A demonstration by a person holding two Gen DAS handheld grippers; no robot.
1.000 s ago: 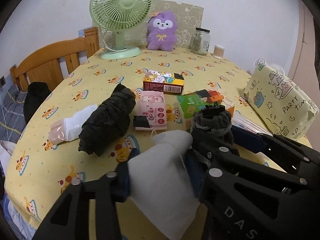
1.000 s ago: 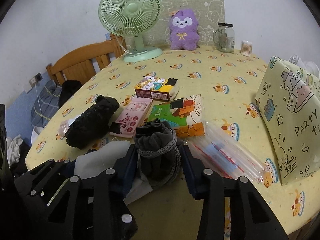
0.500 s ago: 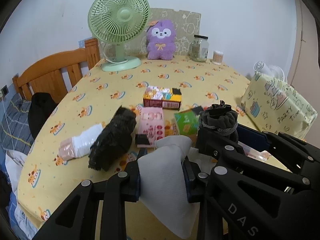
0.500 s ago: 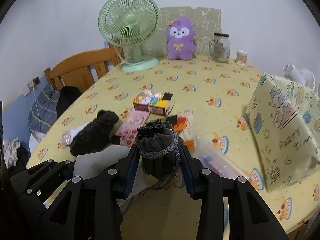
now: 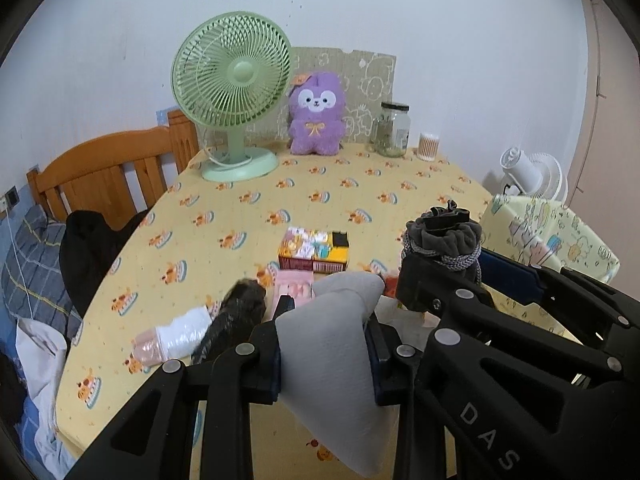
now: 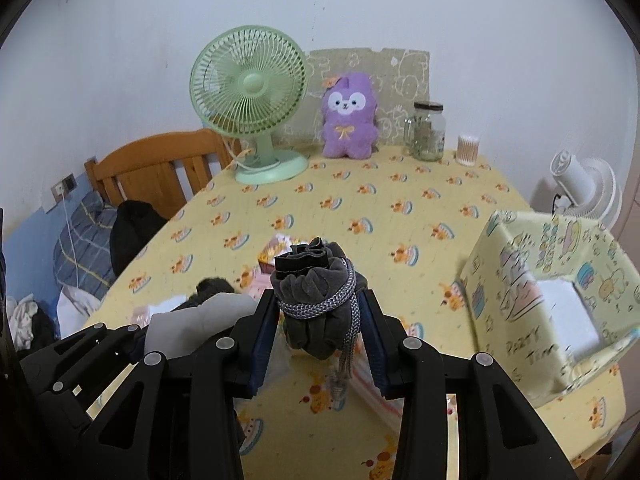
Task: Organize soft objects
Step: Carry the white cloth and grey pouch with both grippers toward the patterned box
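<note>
1. My left claw is clamped on a white cloth; its jaws were closing within the last second with the cloth between them, and both blue pads now press into its sides. The cloth bulges above the pads and hangs below them, clear of the table.
2. My right claw is clamped on a dark grey drawstring pouch, wound with a grey-and-white cord whose loose end dangles under the jaws. In the left view it sits just right of the white cloth.
3. Readable writing: "DAS" in pale letters on the black claw body at the lower right of the left view, cut off at the edge. On the yellow patterned box, to the right of my right claw, I read "PARTY" and below it "TIM", handwritten style; the rest blurs.
4. Ahead of the left claw on the yellow tablecloth lies a cartoon-printed snack box with a barcode on its near side; its lettering is too small to read.
5. Just ahead of the left claw are a pink packet, a black bundle and a white roll in clear wrap.
6. Far ahead stand a green fan, a purple plush, a glass jar and a tub of cotton swabs.
</note>
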